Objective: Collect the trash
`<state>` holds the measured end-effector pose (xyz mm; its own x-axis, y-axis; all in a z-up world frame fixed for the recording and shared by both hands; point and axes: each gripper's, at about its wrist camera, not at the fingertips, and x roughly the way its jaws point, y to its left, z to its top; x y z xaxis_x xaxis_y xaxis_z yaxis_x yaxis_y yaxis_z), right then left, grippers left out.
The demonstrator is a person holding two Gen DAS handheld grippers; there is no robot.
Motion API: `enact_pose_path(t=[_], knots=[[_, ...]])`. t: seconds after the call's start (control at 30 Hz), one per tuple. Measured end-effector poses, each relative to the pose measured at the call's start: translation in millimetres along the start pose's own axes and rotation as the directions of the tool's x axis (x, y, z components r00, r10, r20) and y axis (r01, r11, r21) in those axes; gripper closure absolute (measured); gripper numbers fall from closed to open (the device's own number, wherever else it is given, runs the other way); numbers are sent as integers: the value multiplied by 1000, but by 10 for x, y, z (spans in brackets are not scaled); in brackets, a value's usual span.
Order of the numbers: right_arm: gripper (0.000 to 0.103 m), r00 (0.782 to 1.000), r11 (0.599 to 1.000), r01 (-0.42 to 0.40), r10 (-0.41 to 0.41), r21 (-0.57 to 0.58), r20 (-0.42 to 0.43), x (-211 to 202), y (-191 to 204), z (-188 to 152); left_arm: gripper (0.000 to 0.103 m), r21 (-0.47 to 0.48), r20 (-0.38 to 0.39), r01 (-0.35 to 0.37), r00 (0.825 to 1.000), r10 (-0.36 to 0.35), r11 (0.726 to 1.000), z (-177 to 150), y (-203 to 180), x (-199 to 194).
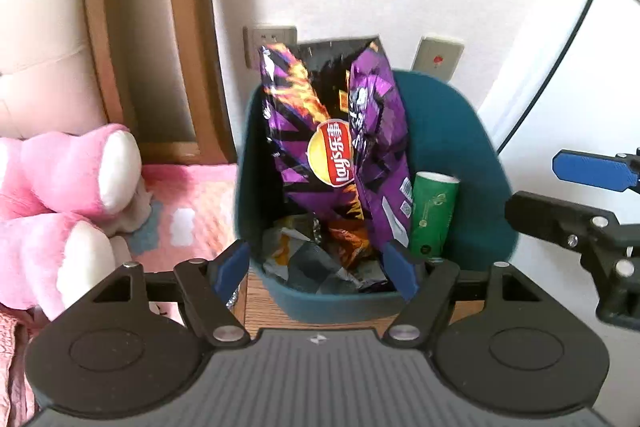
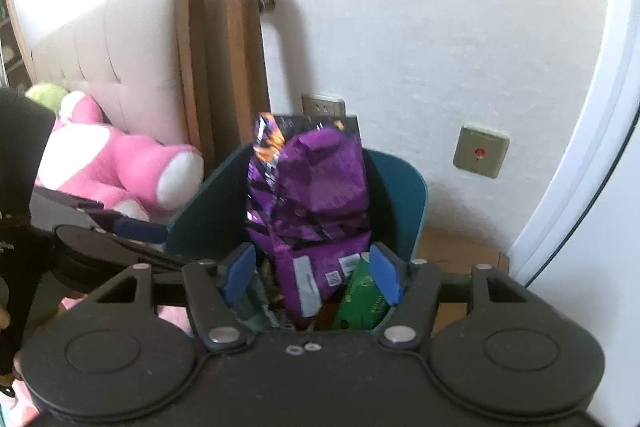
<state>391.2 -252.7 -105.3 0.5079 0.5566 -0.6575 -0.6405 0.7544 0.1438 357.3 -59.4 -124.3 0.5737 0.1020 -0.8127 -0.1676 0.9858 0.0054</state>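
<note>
The left tongs [image 1: 316,269] are standing spread with nothing between their blue pads, hovering over the near rim of the teal bin [image 1: 452,147]. The right tongs [image 2: 314,277] are likewise gaping and pinching nothing, poised above the same bin from the other side.

Inside the bin, the purple chip bag [image 1: 320,131] is standing upright and sticking well above the rim, with a green paper tube [image 1: 434,215] leaning just beside it and crumpled wrappers [image 1: 308,255] lying at the bottom.

The bag is looking light, thin and crinkly, probably slippery foil that is giving way under any squeeze, so pinching a flat fold near its top edge is likely serving better than gripping its puffed middle. The tube is seeming stiff but crushable; taking it across its middle should be holding. The bin itself is appearing rigid, its rim offering the firmest hold.

Beside it a pink plush toy [image 1: 68,179] is lying on the bed [image 1: 188,215].
</note>
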Motion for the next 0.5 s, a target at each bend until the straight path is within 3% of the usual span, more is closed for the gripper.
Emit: enact_pose_path(t=[0.5], knots=[[26, 991, 997, 0, -11, 80, 136, -785, 477, -248, 29, 21, 179, 9, 984, -13, 1000, -448, 209, -1060]])
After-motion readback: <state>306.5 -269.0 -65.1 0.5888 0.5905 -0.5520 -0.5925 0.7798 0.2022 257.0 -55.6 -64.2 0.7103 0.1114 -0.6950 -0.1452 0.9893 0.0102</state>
